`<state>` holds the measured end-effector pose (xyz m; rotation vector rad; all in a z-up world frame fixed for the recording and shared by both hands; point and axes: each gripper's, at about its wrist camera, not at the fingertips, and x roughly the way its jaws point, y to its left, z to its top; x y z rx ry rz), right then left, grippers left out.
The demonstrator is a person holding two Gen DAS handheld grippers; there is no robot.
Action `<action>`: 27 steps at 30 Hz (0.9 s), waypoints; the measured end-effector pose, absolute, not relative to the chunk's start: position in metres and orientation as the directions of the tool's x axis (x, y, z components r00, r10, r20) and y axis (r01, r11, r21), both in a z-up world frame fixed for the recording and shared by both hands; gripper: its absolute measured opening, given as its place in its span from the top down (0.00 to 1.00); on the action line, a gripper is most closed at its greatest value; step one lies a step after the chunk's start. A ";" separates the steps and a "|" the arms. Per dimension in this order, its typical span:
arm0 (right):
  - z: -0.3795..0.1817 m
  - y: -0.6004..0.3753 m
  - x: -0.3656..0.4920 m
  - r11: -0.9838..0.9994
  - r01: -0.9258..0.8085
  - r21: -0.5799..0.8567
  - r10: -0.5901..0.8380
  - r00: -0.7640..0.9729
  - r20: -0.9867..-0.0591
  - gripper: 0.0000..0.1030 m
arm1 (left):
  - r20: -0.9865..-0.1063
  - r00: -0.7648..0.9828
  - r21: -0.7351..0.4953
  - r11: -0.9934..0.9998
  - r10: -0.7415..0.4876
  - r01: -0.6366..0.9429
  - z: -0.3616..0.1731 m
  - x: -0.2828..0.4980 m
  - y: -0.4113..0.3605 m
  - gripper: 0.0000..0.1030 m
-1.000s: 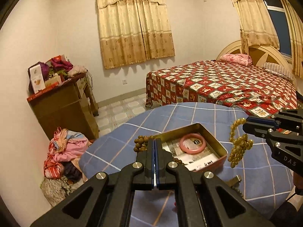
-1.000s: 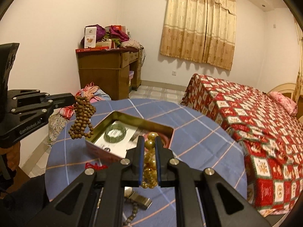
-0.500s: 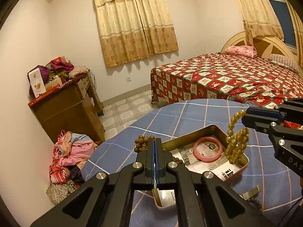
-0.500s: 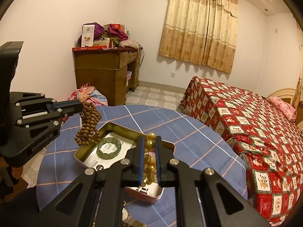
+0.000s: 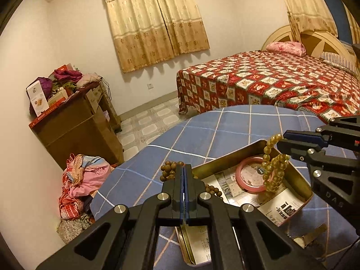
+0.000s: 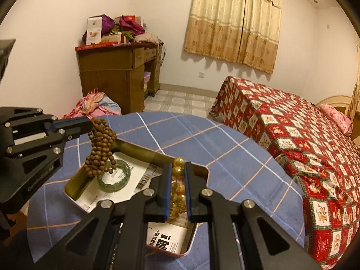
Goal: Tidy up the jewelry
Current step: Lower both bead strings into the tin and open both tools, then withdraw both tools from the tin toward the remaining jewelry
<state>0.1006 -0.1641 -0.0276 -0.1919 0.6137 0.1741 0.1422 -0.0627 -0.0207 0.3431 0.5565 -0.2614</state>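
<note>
From my left wrist camera I see a pink bangle (image 5: 252,175) lying on the printed paper in the tin (image 5: 306,199), straight ahead of my left gripper (image 5: 184,175) and under the right one. The right wrist camera does not show that bangle; it shows a green bangle (image 6: 113,176) in the tin's near-left corner, below the left gripper's (image 6: 88,126) tips, which the left view hides behind its own fingers.

My left gripper's fingers are pressed together on the brown bead strand (image 6: 100,148). In its own view only a few beads (image 5: 171,171) peek out either side; from the right view the strand hangs in a bunch from the tips, its lower end over the green bangle, whether touching I cannot tell.

My right gripper (image 6: 177,177) pinches the golden bead strand (image 6: 177,193) between its blue pads. The left view shows that strand (image 5: 273,173) dangling from the gripper (image 5: 286,140) into the tin, over the pink bangle's right edge.

Both grippers reach in from opposite sides, roughly level, above the tin on the blue checked tablecloth (image 5: 225,132).
</note>
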 end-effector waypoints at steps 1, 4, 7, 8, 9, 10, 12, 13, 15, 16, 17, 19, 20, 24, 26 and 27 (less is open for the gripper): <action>-0.032 -0.164 0.103 0.968 -0.217 -0.128 0.101 0.799 -0.593 0.88 | -0.561 0.815 0.246 0.910 -0.146 0.333 -0.024 0.145 -0.063 1.00; -0.041 -0.166 0.108 0.970 -0.215 -0.114 0.101 0.782 -0.615 0.88 | -0.580 0.804 0.256 0.907 -0.133 0.335 -0.034 0.150 -0.064 1.00; -0.049 -0.172 0.114 0.974 -0.205 -0.098 0.097 0.765 -0.637 0.87 | -0.597 0.793 0.269 0.901 -0.122 0.341 -0.044 0.151 -0.065 1.00; -0.052 -0.173 0.115 0.974 -0.209 -0.088 0.103 0.754 -0.649 0.86 | -0.602 0.790 0.276 0.898 -0.115 0.341 -0.046 0.152 -0.065 1.00; -0.054 -0.174 0.114 0.974 -0.208 -0.085 0.104 0.752 -0.651 0.85 | -0.605 0.790 0.289 0.897 -0.101 0.335 -0.048 0.152 -0.065 1.00; -0.055 -0.176 0.114 0.975 -0.204 -0.087 0.099 0.751 -0.653 0.75 | -0.611 0.787 0.297 0.897 -0.086 0.328 -0.051 0.152 -0.065 0.99; -0.057 -0.179 0.112 0.977 -0.198 -0.079 0.098 0.746 -0.659 0.62 | -0.623 0.778 0.287 0.903 -0.078 0.320 -0.054 0.151 -0.062 0.99; -0.057 -0.182 0.109 0.978 -0.195 -0.072 0.100 0.746 -0.658 0.57 | -0.626 0.776 0.283 0.906 -0.075 0.315 -0.055 0.151 -0.060 0.98; -0.056 -0.186 0.105 0.982 -0.176 -0.070 0.087 0.748 -0.658 0.52 | -0.634 0.770 0.279 0.907 -0.073 0.315 -0.058 0.149 -0.059 0.94; -0.057 -0.188 0.103 0.983 -0.169 -0.067 0.083 0.746 -0.660 0.50 | -0.635 0.769 0.279 0.908 -0.070 0.313 -0.059 0.147 -0.058 0.84; -0.057 -0.192 0.100 0.985 -0.163 -0.062 0.081 0.743 -0.664 0.50 | -0.634 0.771 0.280 0.910 -0.065 0.307 -0.060 0.144 -0.057 0.60; -0.057 -0.196 0.094 0.986 -0.153 -0.064 0.072 0.742 -0.666 0.48 | -0.611 0.789 0.281 0.917 -0.055 0.281 -0.059 0.136 -0.053 0.22; -0.057 -0.198 0.090 0.987 -0.146 -0.069 0.063 0.744 -0.666 0.44 | -0.593 0.803 0.278 0.920 -0.062 0.276 -0.057 0.130 -0.050 0.20; -0.057 -0.207 0.071 0.988 -0.136 -0.068 0.057 0.745 -0.664 0.40 | -0.603 0.794 0.249 0.928 -0.074 0.275 -0.059 0.112 -0.041 0.20; -0.059 -0.209 0.059 0.988 -0.135 -0.071 0.054 0.745 -0.665 0.40 | -0.615 0.785 0.221 0.938 -0.080 0.268 -0.062 0.102 -0.034 0.20; -0.060 -0.210 0.055 0.989 -0.134 -0.068 0.055 0.744 -0.665 0.40 | -0.616 0.784 0.209 0.942 -0.082 0.263 -0.064 0.098 -0.032 0.20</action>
